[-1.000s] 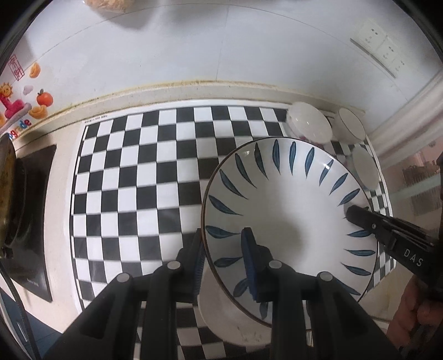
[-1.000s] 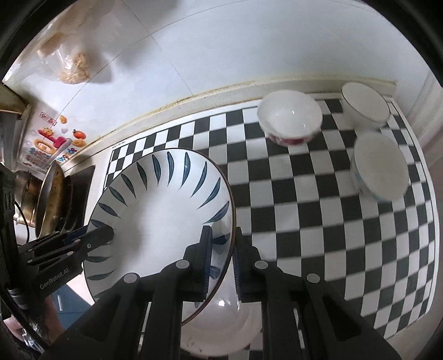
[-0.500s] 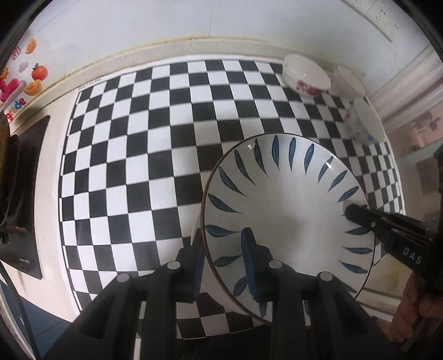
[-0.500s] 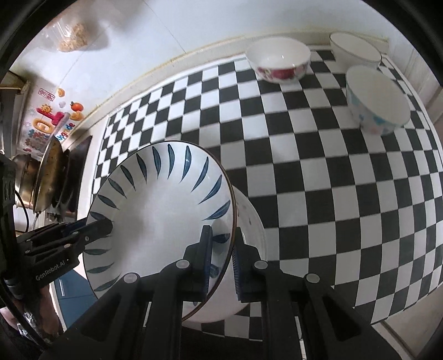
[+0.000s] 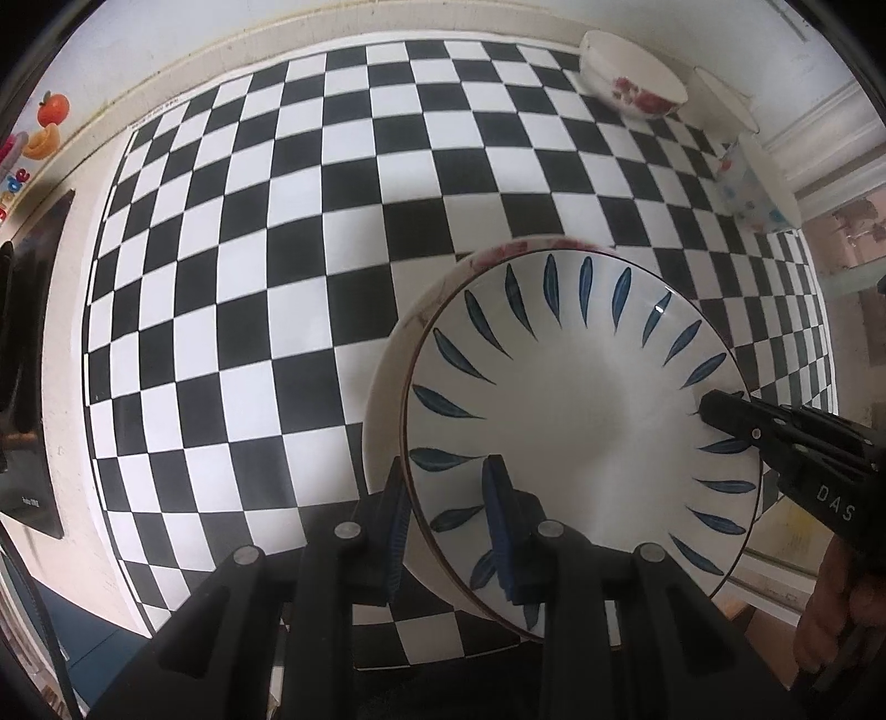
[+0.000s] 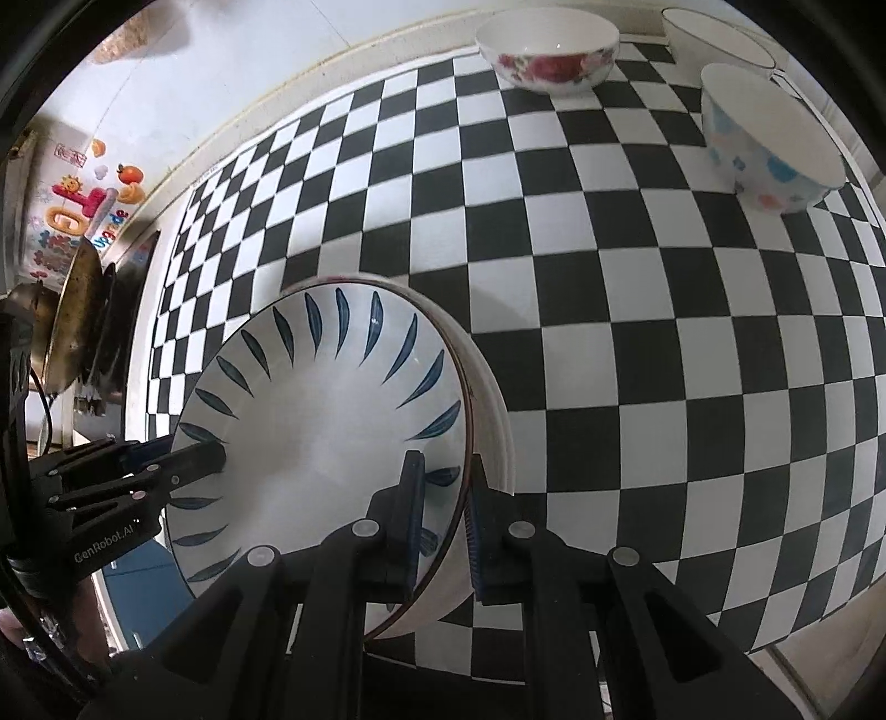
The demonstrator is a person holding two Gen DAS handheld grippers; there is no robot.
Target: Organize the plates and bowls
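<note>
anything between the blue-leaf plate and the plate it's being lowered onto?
Nothing visible. The blue-leaf plate, clamped at opposite rims by the left gripper and right gripper, sits directly over the white plate; only its rim shows.

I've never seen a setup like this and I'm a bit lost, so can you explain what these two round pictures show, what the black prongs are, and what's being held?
There is no robot here. A person holds a two-finger claw in each hand, and each claw carries a fisheye camera that looks along its fingers, which is why the pictures look round and bent.

In the left claw's picture, the left claw fills the bottom and the right claw reaches in from the right. In the right claw's picture, the right claw is at the bottom and the left claw comes in from the left.

Both claws are shut on opposite rims of one blue leaf plate, which sits over a pale plate on a checkered mat. Toward the back stand a rose bowl, a pastel-flower bowl and a plain white bowl.
</note>
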